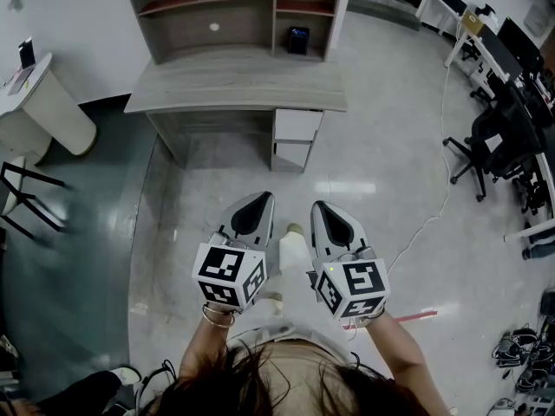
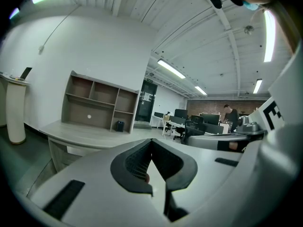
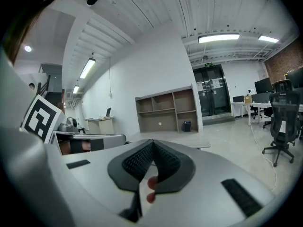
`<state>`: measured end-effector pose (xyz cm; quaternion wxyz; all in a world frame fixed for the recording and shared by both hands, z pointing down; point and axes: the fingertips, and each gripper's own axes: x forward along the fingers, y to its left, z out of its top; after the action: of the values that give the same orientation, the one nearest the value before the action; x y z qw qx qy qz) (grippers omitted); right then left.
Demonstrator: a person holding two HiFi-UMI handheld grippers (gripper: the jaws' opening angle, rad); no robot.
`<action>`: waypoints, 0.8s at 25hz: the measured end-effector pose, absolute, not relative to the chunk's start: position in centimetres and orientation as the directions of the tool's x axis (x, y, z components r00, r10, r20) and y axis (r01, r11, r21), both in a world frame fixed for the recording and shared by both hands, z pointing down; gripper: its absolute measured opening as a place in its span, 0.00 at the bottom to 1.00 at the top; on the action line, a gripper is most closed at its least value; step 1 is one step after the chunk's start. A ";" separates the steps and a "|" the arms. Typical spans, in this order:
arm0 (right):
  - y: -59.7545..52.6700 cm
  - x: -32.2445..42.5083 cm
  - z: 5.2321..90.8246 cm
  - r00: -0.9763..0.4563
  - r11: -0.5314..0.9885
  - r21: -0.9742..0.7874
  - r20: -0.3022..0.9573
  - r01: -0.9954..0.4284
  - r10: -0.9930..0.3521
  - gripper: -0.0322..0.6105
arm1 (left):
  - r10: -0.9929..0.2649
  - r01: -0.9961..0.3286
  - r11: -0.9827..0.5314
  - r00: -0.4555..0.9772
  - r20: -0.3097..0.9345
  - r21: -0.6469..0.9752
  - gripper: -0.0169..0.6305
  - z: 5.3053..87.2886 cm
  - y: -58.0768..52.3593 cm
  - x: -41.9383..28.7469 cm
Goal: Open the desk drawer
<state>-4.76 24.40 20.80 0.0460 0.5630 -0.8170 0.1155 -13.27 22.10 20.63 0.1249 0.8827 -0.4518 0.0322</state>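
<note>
The glossy grey office floor (image 1: 373, 163) is taking up most of the head view. The approach step is judged to be in hand, since nothing on the task's furniture is being touched.

The wide grey wood-grain desk (image 1: 234, 81) is standing at the far side of the floor against the white wall. It is carrying an open grey shelf unit (image 1: 173, 24) on its top. Under the desk's right end, a pedestal is presenting two flat fronts, one above the other. The upper white drawer front (image 1: 297, 125) and the lower white drawer front (image 1: 292, 155) are both sitting flush, so the drawer is judged closed. Which of the two is meant cannot be told, and no handle is showing from here.

The person is holding the grey left gripper (image 1: 258, 204) and the grey right gripper (image 1: 324, 211) side by side, each bearing its marker cube. Both are well apart from the desk and are aiming roughly toward the pedestal. In each gripper view the black ribbed pads (image 2: 136, 163) are meeting with nothing between them, so both tools are closed and empty.

The next move is judged to call for the following:
1. Bringing one gripper up to the pedestal at drawer height.
2. Parting its jaws.
3. Seating the pads on a handle or on the front's edge.
4. Pulling straight back along the drawer's travel
</note>
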 end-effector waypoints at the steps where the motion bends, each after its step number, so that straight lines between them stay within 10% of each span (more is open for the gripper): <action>1: 24.1 -4.7 20.9 -0.363 0.341 -0.138 0.208 -0.930 -0.908 0.08 | -0.790 -0.807 -0.559 0.588 0.171 0.191 0.03 20.7 21.9 -13.3; 20: 13.8 -1.2 24.1 -0.376 0.336 -0.192 0.240 -0.922 -0.895 0.08 | -0.788 -0.818 -0.545 0.575 0.219 0.184 0.03 23.7 12.3 -9.6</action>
<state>-1.25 13.79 24.14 0.0453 0.5568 -0.8159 0.1487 -9.55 12.34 23.74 0.1337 0.8773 -0.4576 0.0550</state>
